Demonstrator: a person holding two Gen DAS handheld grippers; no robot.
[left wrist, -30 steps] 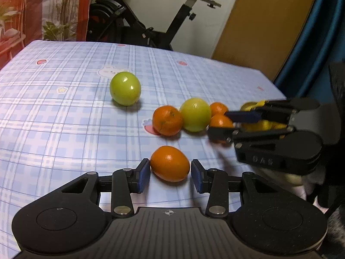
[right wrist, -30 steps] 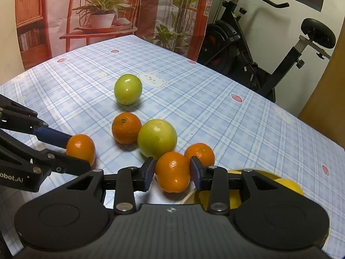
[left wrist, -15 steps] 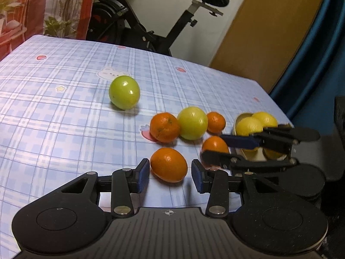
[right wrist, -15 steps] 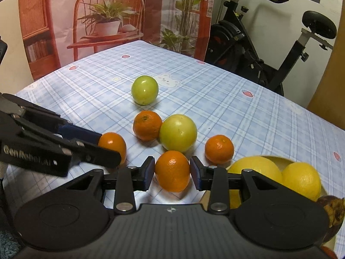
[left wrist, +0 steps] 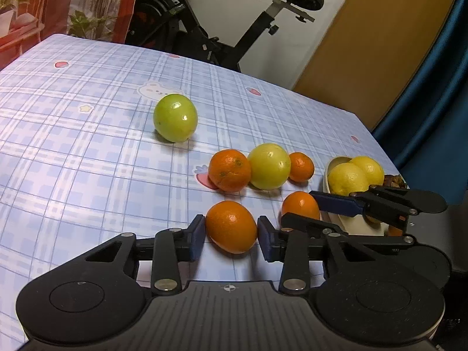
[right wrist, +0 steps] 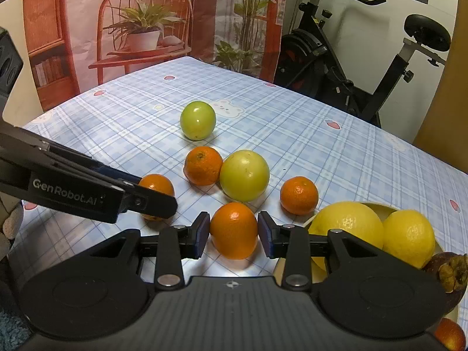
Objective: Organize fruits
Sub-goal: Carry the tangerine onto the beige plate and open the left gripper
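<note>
The left claw [left wrist: 231, 235] is clamped on an orange [left wrist: 231, 226], its blue pads [left wrist: 196, 236] pressing both sides of the fruit just above the checked bench [left wrist: 87, 161]. The right claw [right wrist: 234, 235] is clamped the same way on a second orange [right wrist: 234, 229], which also sits low over the bench.

Seen from the left claw, the right claw's orange [left wrist: 300, 204] is just ahead to the right, with the right claw [left wrist: 304, 207] reaching in from that side. Further ahead, a third orange [left wrist: 229, 169] touches a yellow-green fruit [left wrist: 269, 166], and a small orange [left wrist: 301, 166] sits just beside that fruit on its right. A green fruit [left wrist: 175, 117] lies well ahead to the left, apart from the others. A bowl [left wrist: 329, 169] to the right holds two lemons [left wrist: 348, 177].

Seen from the right claw, the left claw [right wrist: 158, 197] comes in from the left with its orange [right wrist: 156, 185] between its fingers. The bowl's lemons [right wrist: 348, 223] are just to the right of the claw, and a dark mangosteen [right wrist: 449, 269] sits at the bowl's near edge. An exercise bike [right wrist: 351, 67] stands beyond the bench.
</note>
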